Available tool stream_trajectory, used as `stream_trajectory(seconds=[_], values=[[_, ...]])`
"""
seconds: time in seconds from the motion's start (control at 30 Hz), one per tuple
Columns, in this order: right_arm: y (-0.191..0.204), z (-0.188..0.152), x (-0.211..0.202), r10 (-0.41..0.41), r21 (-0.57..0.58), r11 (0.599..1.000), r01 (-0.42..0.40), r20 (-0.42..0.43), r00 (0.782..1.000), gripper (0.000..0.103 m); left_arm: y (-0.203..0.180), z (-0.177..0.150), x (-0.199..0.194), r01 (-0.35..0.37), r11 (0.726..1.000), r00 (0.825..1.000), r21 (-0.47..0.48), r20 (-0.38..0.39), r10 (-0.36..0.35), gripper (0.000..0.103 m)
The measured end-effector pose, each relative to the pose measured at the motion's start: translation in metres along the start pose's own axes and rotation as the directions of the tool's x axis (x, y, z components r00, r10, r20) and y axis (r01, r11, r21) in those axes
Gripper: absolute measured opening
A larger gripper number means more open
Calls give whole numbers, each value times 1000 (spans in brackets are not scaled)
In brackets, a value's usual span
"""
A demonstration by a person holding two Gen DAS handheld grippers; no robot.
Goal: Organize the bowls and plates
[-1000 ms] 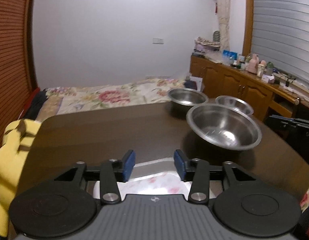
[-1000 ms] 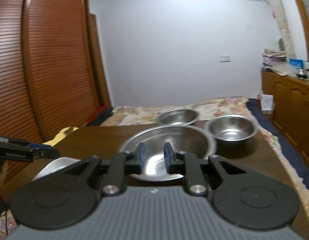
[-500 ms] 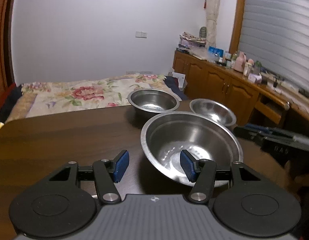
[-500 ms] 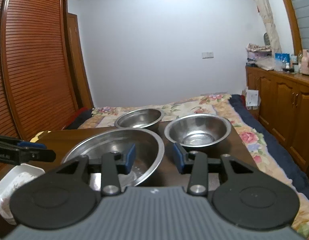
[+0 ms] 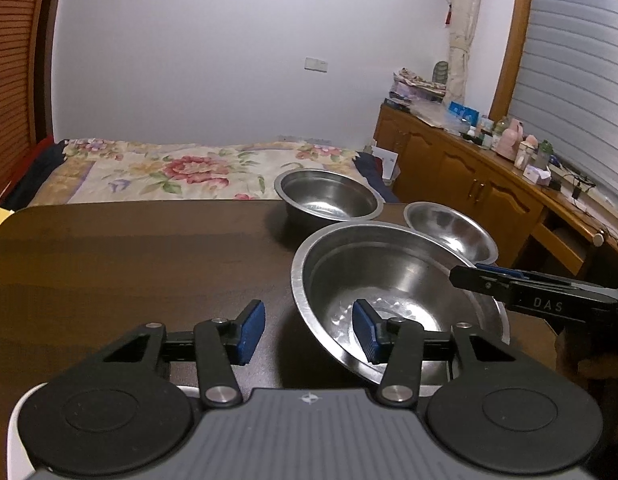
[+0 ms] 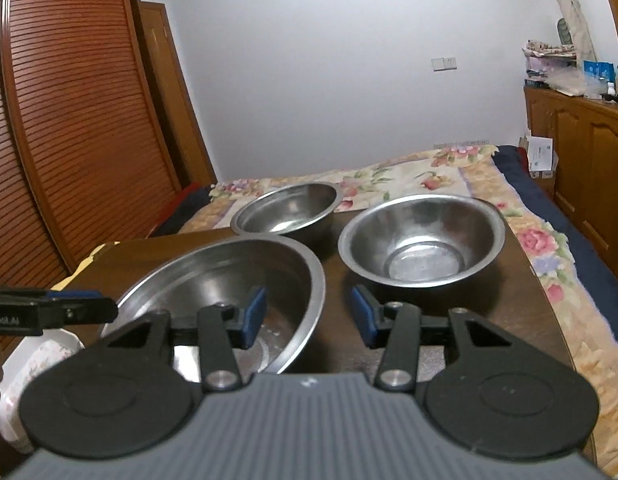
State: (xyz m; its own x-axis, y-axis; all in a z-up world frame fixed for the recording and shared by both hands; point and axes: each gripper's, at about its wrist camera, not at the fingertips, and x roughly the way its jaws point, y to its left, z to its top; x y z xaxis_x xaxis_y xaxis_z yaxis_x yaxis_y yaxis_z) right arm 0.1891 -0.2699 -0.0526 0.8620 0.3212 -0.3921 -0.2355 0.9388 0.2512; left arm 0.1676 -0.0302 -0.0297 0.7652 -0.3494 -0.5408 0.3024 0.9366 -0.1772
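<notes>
Three steel bowls stand on the dark table [image 5: 129, 260]. The large bowl [image 5: 397, 292] [image 6: 213, 280] is nearest. A deeper bowl [image 5: 329, 196] [image 6: 287, 212] is at the far edge, and a third bowl [image 5: 449, 232] [image 6: 421, 236] stands to the right. My left gripper [image 5: 309, 332] straddles the large bowl's left rim; its jaws are closing and the pads stand clear of the metal. My right gripper [image 6: 309, 318] straddles the right rim, open and not touching it. Each gripper's tip shows in the other view: the right gripper [image 5: 509, 284] and the left gripper [image 6: 69, 308].
A white dish with a floral pattern [image 6: 29, 364] lies at the table's near left corner, under my left gripper. Beyond the table is a bed with a flowered cover [image 5: 169, 172]. Wooden cabinets [image 5: 469, 184] line the right wall, and a slatted wardrobe [image 6: 69, 120] the left.
My right gripper has let go of the large bowl, which has come down onto the table. My left gripper has moved right, from over the white dish to the bowl's left rim.
</notes>
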Motion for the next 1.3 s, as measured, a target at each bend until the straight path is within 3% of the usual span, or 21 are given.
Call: stream_trajectory(seconds=[0.3,0.7,0.83,1.0,1.3], values=[[-2,1,4,-12,47,999,13,-12,1000,49,-1,5,7,42,999,999,0,-11,-42,37],[4,2,12,-21,65,998,24,-38,999,48,3,3,26,50,999,997,-17,-55,-51,31],[7,-1,14,-5,68,998,8,-52,999,40,4,3,27,57,998,996,-17,-64,-58,22],[9,-4,10,-8,73,997,13,-57,998,26,1,2,20,57,998,996,-11,-64,-57,21],[14,-6,-22,5,94,996,-3,-21,1000,26,-10,-5,-11,74,997,997,27,-23,-74,21]])
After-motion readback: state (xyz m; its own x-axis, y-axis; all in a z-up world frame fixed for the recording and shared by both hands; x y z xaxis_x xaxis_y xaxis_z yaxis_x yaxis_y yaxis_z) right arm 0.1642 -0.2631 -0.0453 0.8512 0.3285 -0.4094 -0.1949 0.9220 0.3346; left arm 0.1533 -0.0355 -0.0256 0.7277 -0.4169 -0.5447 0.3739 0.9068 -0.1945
